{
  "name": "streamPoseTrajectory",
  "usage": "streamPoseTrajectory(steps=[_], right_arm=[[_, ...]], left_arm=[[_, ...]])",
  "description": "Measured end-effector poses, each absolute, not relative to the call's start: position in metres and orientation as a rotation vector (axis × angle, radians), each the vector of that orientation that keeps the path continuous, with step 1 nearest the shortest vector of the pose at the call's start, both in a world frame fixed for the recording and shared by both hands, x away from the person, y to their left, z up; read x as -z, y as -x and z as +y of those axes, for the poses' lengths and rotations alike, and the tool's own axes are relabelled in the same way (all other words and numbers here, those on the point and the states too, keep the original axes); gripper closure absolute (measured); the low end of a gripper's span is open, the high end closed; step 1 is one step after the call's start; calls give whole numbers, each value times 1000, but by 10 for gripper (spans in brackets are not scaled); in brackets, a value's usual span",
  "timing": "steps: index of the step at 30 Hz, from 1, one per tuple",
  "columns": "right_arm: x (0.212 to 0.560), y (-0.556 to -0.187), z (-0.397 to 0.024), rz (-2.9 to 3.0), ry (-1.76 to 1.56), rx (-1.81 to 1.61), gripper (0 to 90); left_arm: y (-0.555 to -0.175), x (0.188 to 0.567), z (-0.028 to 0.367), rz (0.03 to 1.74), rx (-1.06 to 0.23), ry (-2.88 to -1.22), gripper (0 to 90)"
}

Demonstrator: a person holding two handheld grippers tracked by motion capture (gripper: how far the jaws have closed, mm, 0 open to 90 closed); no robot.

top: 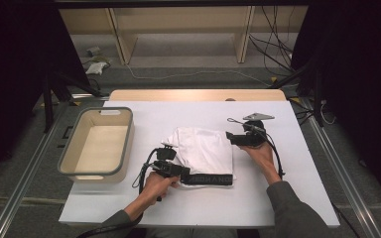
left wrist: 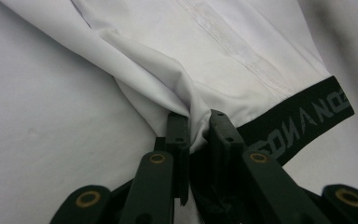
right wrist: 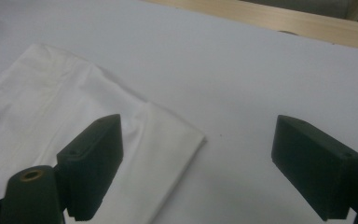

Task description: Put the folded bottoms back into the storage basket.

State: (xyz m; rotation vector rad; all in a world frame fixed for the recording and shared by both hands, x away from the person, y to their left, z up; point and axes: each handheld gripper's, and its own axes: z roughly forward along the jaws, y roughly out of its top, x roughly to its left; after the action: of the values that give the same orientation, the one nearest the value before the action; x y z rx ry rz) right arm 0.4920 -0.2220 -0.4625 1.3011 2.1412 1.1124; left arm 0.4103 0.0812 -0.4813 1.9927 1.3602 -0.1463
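Your left tool (left wrist: 196, 128) is clenched on the white garment's (top: 201, 148) edge; your right tool (right wrist: 196, 172) hangs released beside it.

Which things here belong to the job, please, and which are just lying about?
In use: garment, pinched by left gripper; right gripper, jaws open; table; probably bin.
Lying about: floor cables, wooden frame, bag.

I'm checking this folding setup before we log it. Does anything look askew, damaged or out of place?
Nothing looks damaged or spilled. The white garment lies loosely folded and wrinkled, bunched where the left hand-held gripper pinches its edge near the black waistband. The right hand-held gripper is open beside it. The bin sits upright.
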Motion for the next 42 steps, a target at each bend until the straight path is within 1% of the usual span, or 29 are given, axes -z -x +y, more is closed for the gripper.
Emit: streamPoseTrajectory(steps=[8, 14, 21, 25, 26, 27, 31, 34, 37, 38, 39, 42], right_arm=[[466, -505, -213, 2224, -1316, -1076, 190], [471, -514, -209, 2266, -1331, -1038, 192], [477, -524, -206, 2296, -1339, -1003, 198], [477, -528, -206, 2300, -1351, -1008, 201], [476, -529, -207, 2299, -1355, -1016, 201], [476, -530, -207, 2295, -1358, -1019, 201], [477, -532, -205, 2302, -1357, -1010, 198], [479, -532, -202, 2309, -1350, -1001, 196], [481, -534, -200, 2315, -1356, -996, 196], [482, -534, -199, 2318, -1359, -992, 195], [483, -534, -198, 2321, -1358, -990, 194], [485, -534, -195, 2328, -1360, -984, 192]], left_arm=[[-412, 465, 87, 1329, 171, -1954, 799], [-412, 471, 86, 1324, 169, -1985, 789], [-412, 477, 85, 1339, 163, -2006, 748], [-411, 474, 84, 1338, 153, -2019, 664], [-412, 473, 85, 1337, 140, -2033, 625], [-413, 472, 86, 1343, 128, -2031, 562], [-416, 471, 90, 1385, 129, -2021, 479], [-418, 477, 87, 1412, 129, -2038, 404], [-416, 477, 82, 1412, 100, -2043, 356], [-414, 477, 77, 1406, 66, -2054, 361], [-413, 477, 76, 1403, 47, -2060, 384], [-414, 478, 77, 1414, 46, -2046, 494]])
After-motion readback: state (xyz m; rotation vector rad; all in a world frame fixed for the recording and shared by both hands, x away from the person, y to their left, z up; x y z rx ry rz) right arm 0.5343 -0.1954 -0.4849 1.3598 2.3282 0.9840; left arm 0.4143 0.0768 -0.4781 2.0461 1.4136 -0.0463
